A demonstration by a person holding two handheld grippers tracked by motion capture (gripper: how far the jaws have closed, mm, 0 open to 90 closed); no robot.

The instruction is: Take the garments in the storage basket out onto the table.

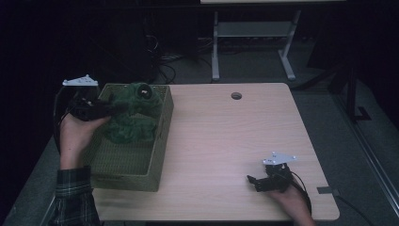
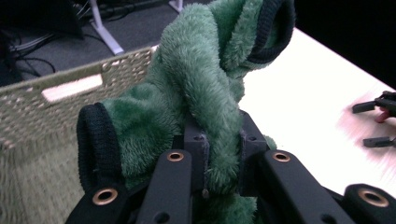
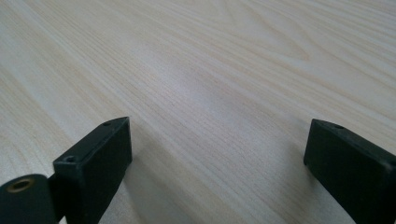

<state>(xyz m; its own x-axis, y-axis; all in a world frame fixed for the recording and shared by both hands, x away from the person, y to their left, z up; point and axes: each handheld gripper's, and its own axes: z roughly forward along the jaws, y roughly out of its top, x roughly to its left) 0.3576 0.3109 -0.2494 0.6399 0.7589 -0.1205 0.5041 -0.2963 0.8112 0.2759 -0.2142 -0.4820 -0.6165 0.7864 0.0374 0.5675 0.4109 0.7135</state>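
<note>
On the pale wooden table (image 1: 226, 141) stands a rectangular woven olive basket (image 1: 141, 165). Above its far end hangs a fuzzy green fleece garment with black trim (image 1: 134, 115), pinched in the left gripper (image 1: 110, 109). The right gripper (image 1: 254, 181) rests on the table's near right part, jaws wide apart around nothing.

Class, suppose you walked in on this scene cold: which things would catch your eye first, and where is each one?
First comes the fluffy green garment with black cuffs, bunched above the woven basket at the table's left edge and pinched between the jaws of the left gripper. Next is the pale wooden table, bare across its middle. The right gripper rests near the front right corner with its jaws wide apart and nothing between them.
</note>
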